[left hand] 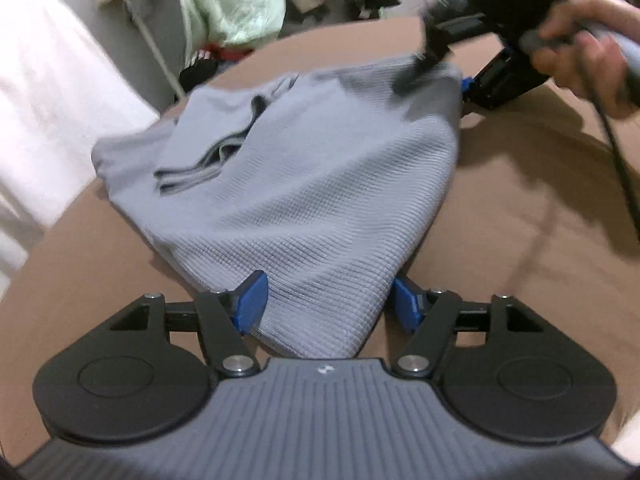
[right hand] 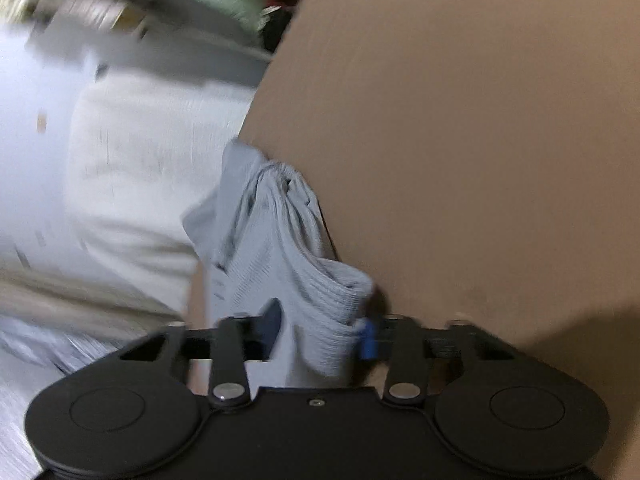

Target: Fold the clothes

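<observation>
Low in both wrist views, each gripper's fingers (left hand: 256,300) pinch a bunched edge of the grey waffle-knit garment (left hand: 312,184) spread on the brown worktop (left hand: 520,208). Thick bunching may slip from the right gripper (right hand: 320,328), skewing the fold.

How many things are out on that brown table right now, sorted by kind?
Grey garment: 1
Hand-held gripper: 2, left and right, each with the garment's cloth between its fingers
Total: 3 on the brown table
</observation>
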